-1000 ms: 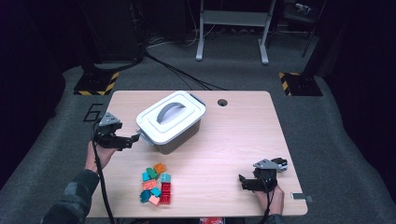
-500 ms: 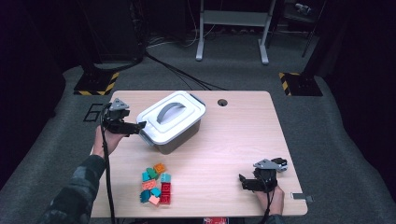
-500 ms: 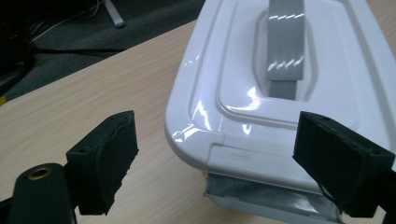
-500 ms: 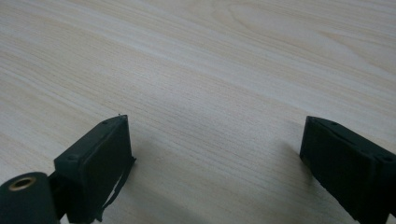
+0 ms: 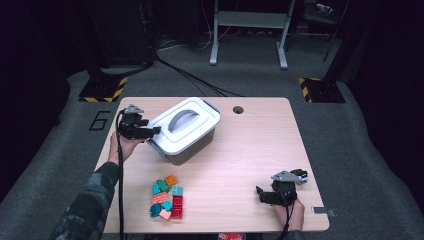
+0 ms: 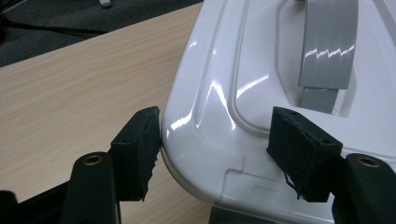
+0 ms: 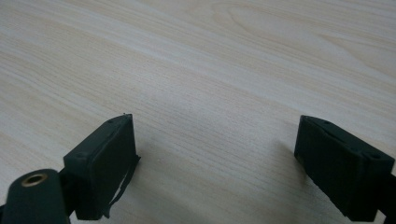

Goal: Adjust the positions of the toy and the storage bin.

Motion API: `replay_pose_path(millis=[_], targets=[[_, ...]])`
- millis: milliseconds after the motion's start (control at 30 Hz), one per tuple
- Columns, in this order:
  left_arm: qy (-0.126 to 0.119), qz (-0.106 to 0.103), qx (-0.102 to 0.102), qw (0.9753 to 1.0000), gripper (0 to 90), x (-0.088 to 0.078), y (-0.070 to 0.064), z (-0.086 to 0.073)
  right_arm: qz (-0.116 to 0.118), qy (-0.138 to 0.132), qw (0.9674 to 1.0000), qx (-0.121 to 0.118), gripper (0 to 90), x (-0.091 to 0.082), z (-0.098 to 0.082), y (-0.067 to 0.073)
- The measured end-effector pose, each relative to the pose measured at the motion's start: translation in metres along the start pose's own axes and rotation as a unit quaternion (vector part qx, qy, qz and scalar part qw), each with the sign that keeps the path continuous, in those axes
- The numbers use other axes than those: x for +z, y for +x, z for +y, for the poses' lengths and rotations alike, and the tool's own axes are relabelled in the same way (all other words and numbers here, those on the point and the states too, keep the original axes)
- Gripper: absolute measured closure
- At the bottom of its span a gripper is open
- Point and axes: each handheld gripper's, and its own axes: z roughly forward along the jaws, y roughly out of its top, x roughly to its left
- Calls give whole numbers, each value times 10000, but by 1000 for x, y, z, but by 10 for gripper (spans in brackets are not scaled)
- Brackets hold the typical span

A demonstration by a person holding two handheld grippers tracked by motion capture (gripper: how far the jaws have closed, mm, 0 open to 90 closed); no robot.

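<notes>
White lid (image 6: 261,84) sits on the grey box (image 5: 192,147) mid-desk (image 5: 250,145). Left hand-held gripper (image 6: 215,140), jaws just closing, straddles its corner, one pad touching, not yet clamped; next likely squeeze and lift. Right hand-held gripper (image 7: 217,158) rests released.

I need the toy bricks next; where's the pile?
In the high view the brick pile lies near the table's front edge, left of centre, just in front of the lidded box.
</notes>
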Motion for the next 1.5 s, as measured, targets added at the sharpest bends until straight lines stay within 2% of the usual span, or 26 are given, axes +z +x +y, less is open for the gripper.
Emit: replay_pose_path(millis=[100, 300, 433, 567, 700, 800, 867, 1067, 1167, 1433, 1500], targets=[[-21, -9, -11, 10000, 361, -2, -2, -2, 14, -9, 10000, 0, 125, 0, 0, 0], [-102, -102, -191, 9997, 384, -7, -5, -8, 11, -12, 10000, 1, 128, 0, 0, 0], [-117, -136, -183, 9997, 384, -9, -10, -11, 5, -8, 10000, -17, 129, 0, 0, 0], [-79, -222, -78, 9997, 408, -10, -15, -11, -6, -3, 10000, -32, 130, 0, 0, -1], [-67, -378, 126, 9992, 417, -11, -28, -12, -16, -13, 10000, -46, 130, 0, 0, -1], [-52, -377, 179, 9991, 425, -11, -35, -12, -16, -10, 10000, -43, 130, 0, 0, -1], [-1, -449, 267, 9986, 430, -12, -46, -12, -22, -15, 10000, -47, 131, 0, 0, -1], [58, -564, 307, 9979, 438, -14, -62, -13, -29, -13, 10000, -43, 131, 0, 0, -1], [82, -644, 261, 9976, 439, -14, -70, -14, -27, -11, 10000, -44, 131, 0, 0, -1], [92, -797, 400, 9960, 441, -12, -96, -14, -36, 7, 10000, -73, 132, -1, 0, -2], [70, -883, 414, 9952, 440, -10, -102, -14, -56, -19, 10000, 11, 132, 0, -1, 0]])
